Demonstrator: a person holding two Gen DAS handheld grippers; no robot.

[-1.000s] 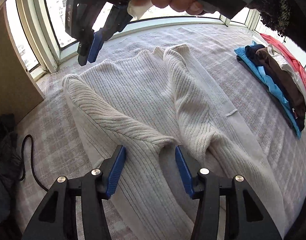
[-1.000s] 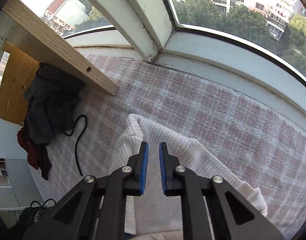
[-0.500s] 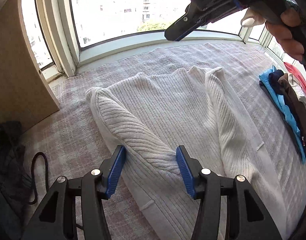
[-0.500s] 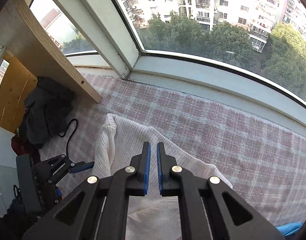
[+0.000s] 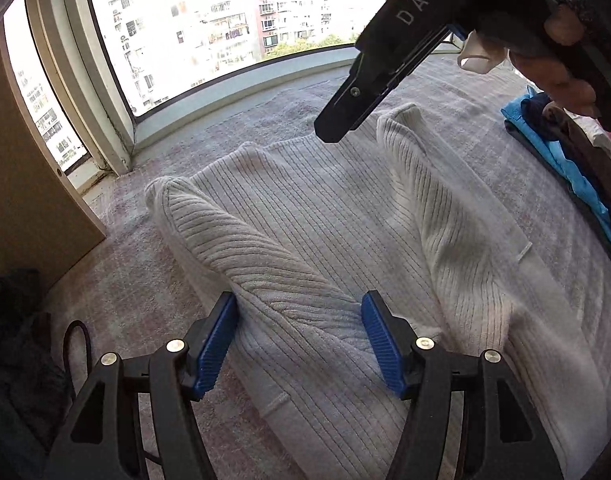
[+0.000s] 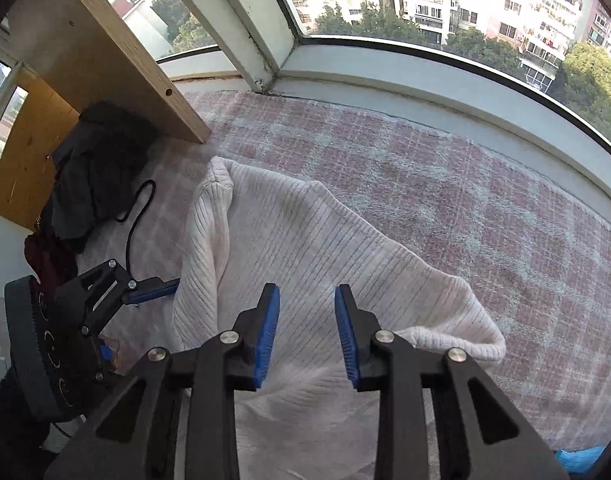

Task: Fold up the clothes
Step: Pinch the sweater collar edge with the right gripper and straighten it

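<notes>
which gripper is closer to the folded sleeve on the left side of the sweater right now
Left. The left gripper straddles that folded sleeve, jaws open on either side of it. The right gripper, also open, hovers over the sweater's body nearer the window.

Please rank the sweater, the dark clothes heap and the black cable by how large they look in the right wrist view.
1. Sweater, by far the largest.
2. Dark clothes heap beside the wooden panel.
3. Black cable, a thin loop.
The sweater lies nearest the camera, which exaggerates its lead.
</notes>
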